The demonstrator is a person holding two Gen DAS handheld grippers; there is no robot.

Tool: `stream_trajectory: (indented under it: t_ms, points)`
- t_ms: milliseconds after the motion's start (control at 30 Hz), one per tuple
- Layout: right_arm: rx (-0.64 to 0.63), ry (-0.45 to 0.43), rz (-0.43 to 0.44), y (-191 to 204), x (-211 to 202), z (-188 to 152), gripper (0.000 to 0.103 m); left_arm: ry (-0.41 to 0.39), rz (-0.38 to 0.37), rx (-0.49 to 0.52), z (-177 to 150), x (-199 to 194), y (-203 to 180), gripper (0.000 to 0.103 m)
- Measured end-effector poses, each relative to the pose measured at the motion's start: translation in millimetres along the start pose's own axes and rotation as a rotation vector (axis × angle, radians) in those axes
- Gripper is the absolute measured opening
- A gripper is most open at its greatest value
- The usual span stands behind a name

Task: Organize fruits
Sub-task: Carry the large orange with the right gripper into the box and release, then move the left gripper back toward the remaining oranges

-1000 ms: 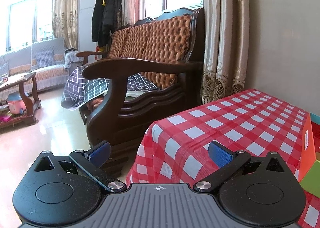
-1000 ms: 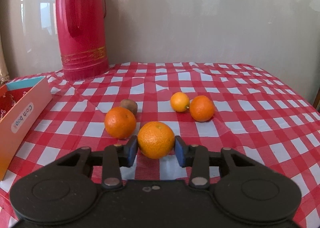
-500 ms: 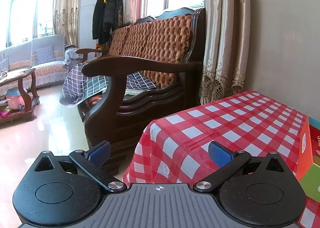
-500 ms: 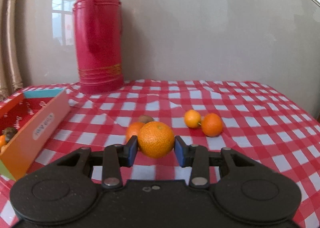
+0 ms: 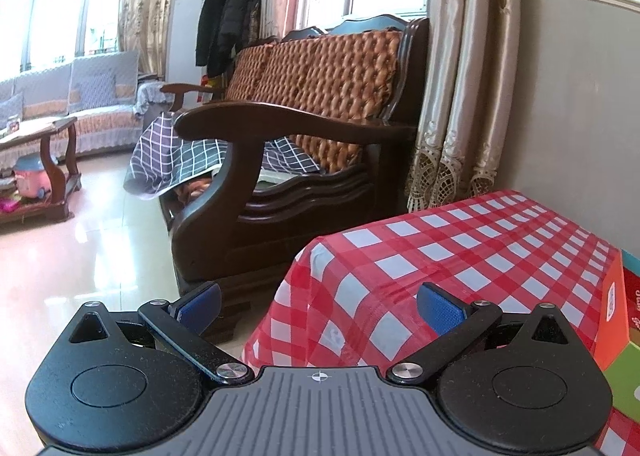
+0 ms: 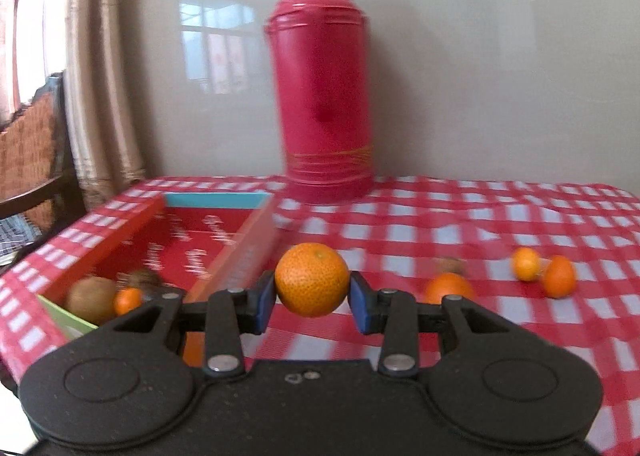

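The left gripper [image 5: 318,310] has barely moved since a moment ago; it hangs wide open and empty off the near corner of the table [image 5: 460,256]. The right gripper [image 6: 312,298] has swung left, so the box [image 6: 224,223] now sits close on its left. It squeezes a round, bumpy orange [image 6: 312,280] up off the table, so dropping it in looks next. Four fruits wait far right.

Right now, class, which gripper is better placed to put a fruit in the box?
Right gripper: it grips an orange beside the red box. Left gripper is open, empty.
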State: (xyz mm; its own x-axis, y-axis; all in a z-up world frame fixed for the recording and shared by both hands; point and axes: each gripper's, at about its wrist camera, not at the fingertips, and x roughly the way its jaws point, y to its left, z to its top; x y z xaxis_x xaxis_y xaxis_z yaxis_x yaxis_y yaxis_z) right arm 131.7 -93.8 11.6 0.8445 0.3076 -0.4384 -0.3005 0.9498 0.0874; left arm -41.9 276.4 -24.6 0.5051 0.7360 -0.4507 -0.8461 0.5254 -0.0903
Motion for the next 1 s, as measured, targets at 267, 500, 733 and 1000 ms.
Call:
stream_trajectory:
  t_ms: [267, 500, 733, 1000]
  points:
    - [-0.076, 0.022, 0.122, 47, 3, 4, 0.031, 0.011, -0.002, -0.029, -1, 4, 5, 0.103]
    - [-0.146, 0.056, 0.14, 73, 10, -4, 0.032, 0.015, 0.0, -0.036, -1, 5, 6, 0.103]
    - [-0.165, 0.032, 0.125, 74, 7, -4, 0.056, 0.014, -0.001, -0.036, -1, 4, 6, 0.103]
    - [-0.131, -0.038, 0.064, 48, -9, 2, 0.073, -0.002, -0.021, 0.0, -2, -3, -7, 0.103]
